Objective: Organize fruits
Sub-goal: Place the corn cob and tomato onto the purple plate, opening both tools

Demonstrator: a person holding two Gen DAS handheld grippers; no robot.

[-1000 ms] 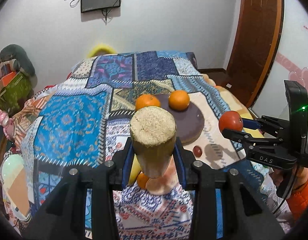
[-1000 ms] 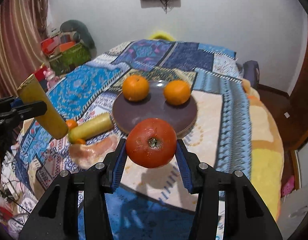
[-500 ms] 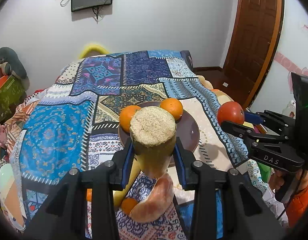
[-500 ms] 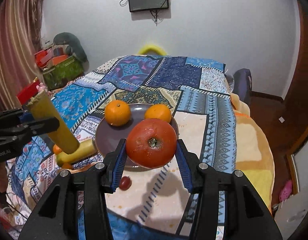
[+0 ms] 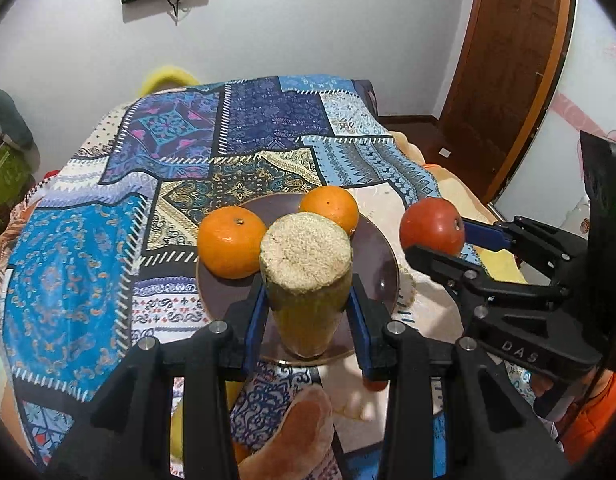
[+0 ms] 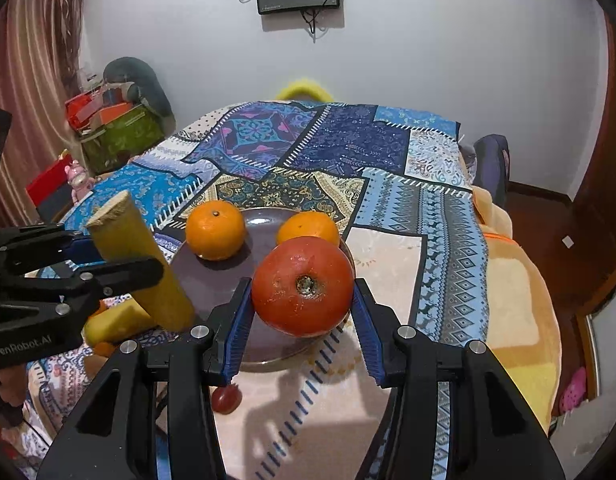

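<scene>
A dark purple plate (image 5: 373, 256) (image 6: 212, 280) lies on the patchwork blanket and holds two oranges (image 5: 232, 242) (image 5: 329, 208). My left gripper (image 5: 306, 308) is shut on a yellow cylinder-shaped piece (image 5: 306, 264) with a rough beige cut end. It holds the piece tilted over the plate's near left rim, which the right wrist view also shows (image 6: 140, 264). My right gripper (image 6: 304, 312) is shut on a red tomato (image 6: 304, 284), stem scar facing the camera, above the plate's near right edge. The left wrist view shows the tomato (image 5: 431, 222) just right of the plate.
On the blanket near the plate lie a second yellow piece (image 6: 116, 322), a small dark red fruit (image 6: 226, 398) and a pinkish-brown lump (image 5: 292, 436). The bed's right edge drops to the floor by a wooden door (image 5: 511, 60). Boxes and bags (image 6: 116, 128) stand at the left.
Both grippers have moved forward to the plate with their loads. The yellow piece now hangs over the plate's near rim, and the tomato has come up to the plate's right side.
</scene>
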